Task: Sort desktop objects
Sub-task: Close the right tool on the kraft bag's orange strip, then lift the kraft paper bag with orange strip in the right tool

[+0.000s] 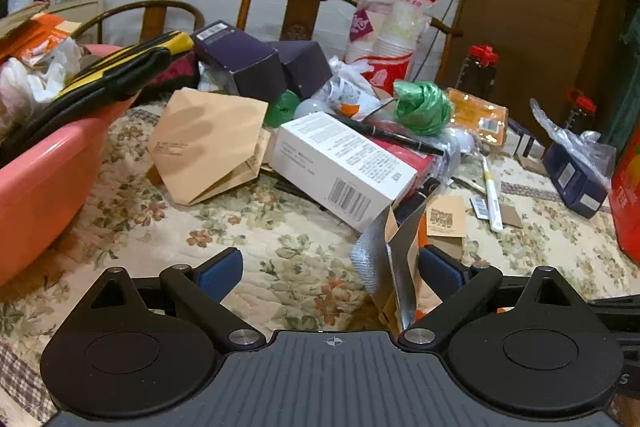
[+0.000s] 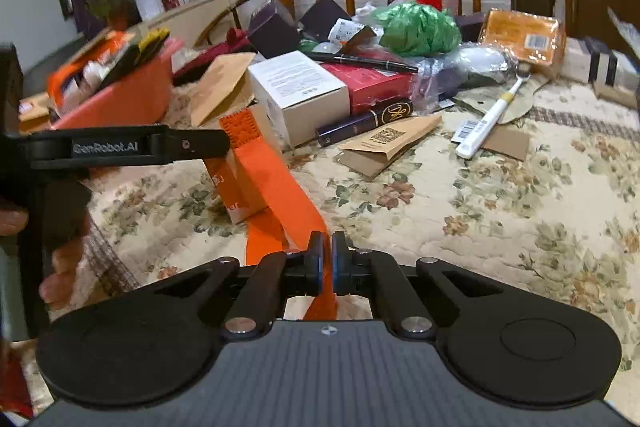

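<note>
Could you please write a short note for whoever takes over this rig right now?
Right gripper: shut on the orange foil packet.
Left gripper: open, with the same packet's silver inside by its right finger.
Pink basin on the left already holds some items.
Left: white box, black pen, green plastic bundle, toothbrush on the floral tablecloth.

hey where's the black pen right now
In both wrist views the black pen lies mid-table in the clutter, resting across the top of the dark red box, just behind the white box and in front of the green plastic bundle.
</note>
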The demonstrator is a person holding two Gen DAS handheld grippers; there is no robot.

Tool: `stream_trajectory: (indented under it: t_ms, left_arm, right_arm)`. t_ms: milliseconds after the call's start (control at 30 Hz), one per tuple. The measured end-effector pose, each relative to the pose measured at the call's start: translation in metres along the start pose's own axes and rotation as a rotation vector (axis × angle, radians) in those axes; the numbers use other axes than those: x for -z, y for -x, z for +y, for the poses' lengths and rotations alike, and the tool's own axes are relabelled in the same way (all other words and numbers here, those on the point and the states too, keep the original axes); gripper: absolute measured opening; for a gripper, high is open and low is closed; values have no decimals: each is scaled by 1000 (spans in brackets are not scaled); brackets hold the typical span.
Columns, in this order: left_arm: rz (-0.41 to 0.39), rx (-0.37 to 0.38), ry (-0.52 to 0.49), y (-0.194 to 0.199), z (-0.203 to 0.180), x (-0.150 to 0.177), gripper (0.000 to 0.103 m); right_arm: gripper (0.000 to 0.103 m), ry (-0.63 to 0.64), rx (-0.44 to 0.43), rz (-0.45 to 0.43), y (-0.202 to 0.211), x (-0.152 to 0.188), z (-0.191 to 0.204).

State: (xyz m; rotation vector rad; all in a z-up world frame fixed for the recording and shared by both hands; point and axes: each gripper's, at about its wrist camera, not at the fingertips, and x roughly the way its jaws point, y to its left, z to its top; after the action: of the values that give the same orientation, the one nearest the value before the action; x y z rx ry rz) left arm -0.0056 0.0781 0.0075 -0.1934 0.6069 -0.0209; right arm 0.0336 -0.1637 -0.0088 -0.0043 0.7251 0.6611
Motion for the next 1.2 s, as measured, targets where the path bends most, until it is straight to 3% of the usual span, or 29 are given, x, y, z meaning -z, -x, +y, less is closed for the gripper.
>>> stream_trajectory:
  t_ms: [267, 333, 400, 433, 500, 633, 833, 900, 933, 1000, 1200]
  left_arm:
    - [10, 13, -14, -11, -8, 0, 100]
    - [14, 17, -8, -15, -6, 1, 100]
    - [13, 24, 4, -17, -2, 1, 100]
    - [11, 24, 10, -18, 0, 1, 100]
    - [-3, 32, 32, -18, 6, 1, 100]
    - [-65, 31, 111, -13, 24, -2, 100]
    - [-93, 12, 123, -6, 38, -5, 100]
    - [-89, 12, 129, -5, 41, -4, 100]
    - [-87, 9, 130, -6, 41, -4, 100]
    - [-84, 2, 134, -6, 42, -3, 101]
    - [-79, -1, 135, -7, 40, 0, 101]
  right_arm:
    - [12, 143, 30, 34, -16, -1, 23]
    - [25, 167, 20, 31, -22, -5, 29]
    - [73, 188, 13, -10, -25, -9, 36]
    - [81, 199, 11, -38, -26, -11, 39]
    - [83, 230, 3, -77, -29, -17, 48]
    - [83, 277, 4, -66, -46, -33, 66]
    - [82, 288, 31, -9, -88, -47, 80]
    - [70, 269, 68, 19, -103, -46, 80]
    - [69, 250, 63, 16, -105, -46, 78]
    - [60, 205, 39, 18, -101, -44, 74]
    - [59, 176, 88, -12, -58, -23, 56]
